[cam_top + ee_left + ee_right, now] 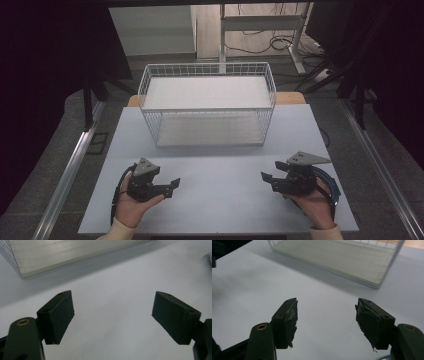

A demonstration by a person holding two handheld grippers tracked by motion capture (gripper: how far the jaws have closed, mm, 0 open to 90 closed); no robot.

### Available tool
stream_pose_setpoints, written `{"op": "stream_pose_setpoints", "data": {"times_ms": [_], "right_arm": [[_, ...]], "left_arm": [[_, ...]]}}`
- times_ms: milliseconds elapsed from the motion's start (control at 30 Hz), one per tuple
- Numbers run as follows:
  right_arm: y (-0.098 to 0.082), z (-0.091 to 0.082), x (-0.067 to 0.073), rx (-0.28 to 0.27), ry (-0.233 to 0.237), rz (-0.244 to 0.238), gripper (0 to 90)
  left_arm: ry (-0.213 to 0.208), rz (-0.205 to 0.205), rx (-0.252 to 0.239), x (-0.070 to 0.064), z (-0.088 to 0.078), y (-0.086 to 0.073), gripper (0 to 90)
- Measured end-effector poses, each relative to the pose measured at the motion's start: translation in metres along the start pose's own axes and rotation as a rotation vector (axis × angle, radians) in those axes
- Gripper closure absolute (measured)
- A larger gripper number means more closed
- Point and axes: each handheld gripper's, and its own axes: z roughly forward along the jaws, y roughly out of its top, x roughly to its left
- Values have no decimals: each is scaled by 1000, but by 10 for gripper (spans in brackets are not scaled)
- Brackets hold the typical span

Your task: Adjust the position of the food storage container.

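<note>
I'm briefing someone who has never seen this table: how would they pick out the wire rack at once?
Start at the pale table that spans the high view. At its far middle stands the wire rack, beyond the left gripper and right gripper. It is a white mesh box with two flat shelves, one above the other, both bare.

Even overhead light is brightening the table (pixel 220 175) — surroundings are sinking into darkness; beyond the jaws a soft shadow is lying under the slightly blurred basket (pixel 352 262).
</note>
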Motion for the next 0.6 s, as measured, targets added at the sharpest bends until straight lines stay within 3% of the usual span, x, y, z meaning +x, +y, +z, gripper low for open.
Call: {"op": "stream_pose_setpoints", "data": {"times_ms": [167, 433, 533, 600], "right_arm": [[-1, -9, -9, 24, -57, 14, 399], [-4, -19, -19, 37, -77, 16, 473], [-5, -21, -22, 47, -97, 8, 521], [-5, -24, -26, 48, -104, 15, 610]], "left_arm": [[4, 6, 10, 0, 1, 0, 168], [16, 3, 23, 1, 2, -2, 164], [17, 5, 26, 1, 3, -2, 164], [18, 5, 30, 2, 4, -3, 164]]}}
